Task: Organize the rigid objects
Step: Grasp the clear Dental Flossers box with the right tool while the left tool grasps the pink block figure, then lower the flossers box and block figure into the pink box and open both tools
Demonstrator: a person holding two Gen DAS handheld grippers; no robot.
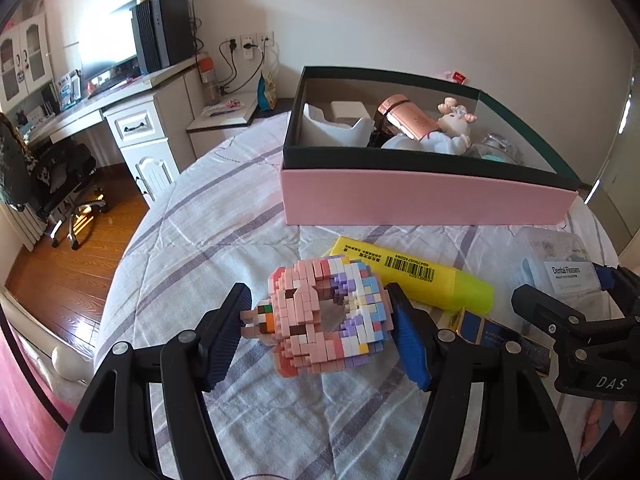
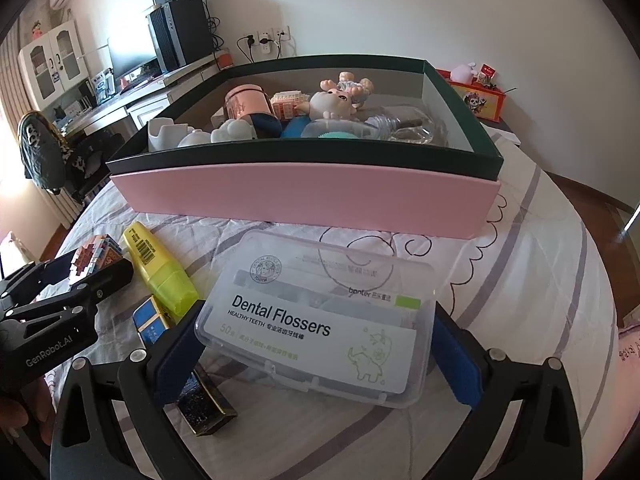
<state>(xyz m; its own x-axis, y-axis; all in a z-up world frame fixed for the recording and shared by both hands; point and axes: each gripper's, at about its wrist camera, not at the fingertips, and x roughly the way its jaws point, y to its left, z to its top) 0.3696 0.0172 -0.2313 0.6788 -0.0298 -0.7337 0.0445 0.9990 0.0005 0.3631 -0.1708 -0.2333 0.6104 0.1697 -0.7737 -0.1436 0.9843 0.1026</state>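
Our left gripper [image 1: 320, 332] has the pink block donut [image 1: 326, 316] between its two fingers. The right pad touches the donut's side, and the left pad sits by a little block that sticks out, so we cannot tell if the squeeze is tight. The donut looks tipped up off the bed [image 1: 208, 216]. Just past that gripper, to its right, lies a yellow marker [image 1: 416, 276], and a small blue box [image 1: 476, 326] pokes out beside the right finger. Our right gripper [image 2: 316, 344] holds the clear flosser box [image 2: 316, 316], with a blue pad pressed on each end. Under its left finger lies a dark, gold-edged box [image 2: 204, 408]. Straight ahead of both grippers stands the big pink box [image 2: 304, 196] with a dark green rim, and toys and a pink cup [image 2: 246, 100] lie inside it.
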